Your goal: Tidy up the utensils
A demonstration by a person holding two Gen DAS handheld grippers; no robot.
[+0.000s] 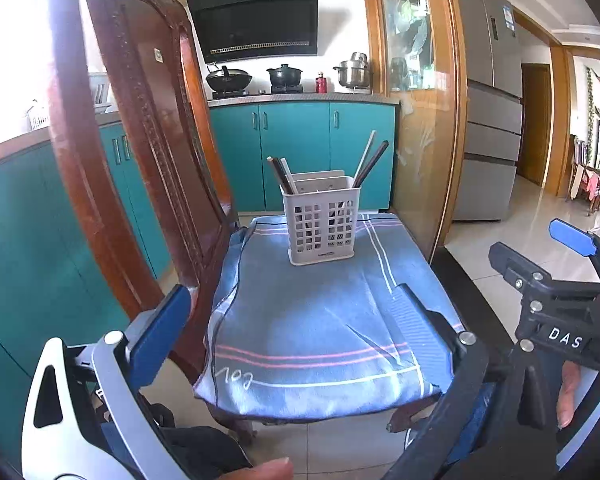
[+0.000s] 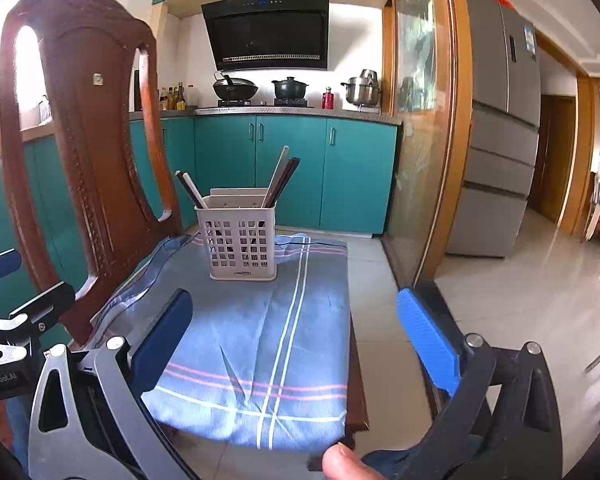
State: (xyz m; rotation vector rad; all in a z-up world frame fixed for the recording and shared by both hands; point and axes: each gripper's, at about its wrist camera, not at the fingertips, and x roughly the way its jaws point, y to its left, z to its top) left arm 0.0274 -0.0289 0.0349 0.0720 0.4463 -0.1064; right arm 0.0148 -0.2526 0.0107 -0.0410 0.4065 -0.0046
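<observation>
A white perforated utensil holder [image 1: 322, 220] stands at the far end of a chair seat covered with a blue striped cloth [image 1: 324, 328]. It also shows in the right wrist view [image 2: 242, 236]. Chopsticks [image 1: 370, 162] lean out of its right side and more chopsticks [image 1: 282, 176] out of its left side. My left gripper [image 1: 292, 320] is open and empty, above the near part of the cloth. My right gripper [image 2: 296, 336] is open and empty, short of the holder; it also shows in the left wrist view [image 1: 556, 256].
A carved wooden chair back [image 2: 80, 152] rises at the left of the seat. Teal cabinets [image 1: 300, 152] and a stove with pots stand behind. A glass sliding door [image 2: 424, 120] and a grey fridge [image 2: 496, 140] are at the right. Tiled floor lies around the chair.
</observation>
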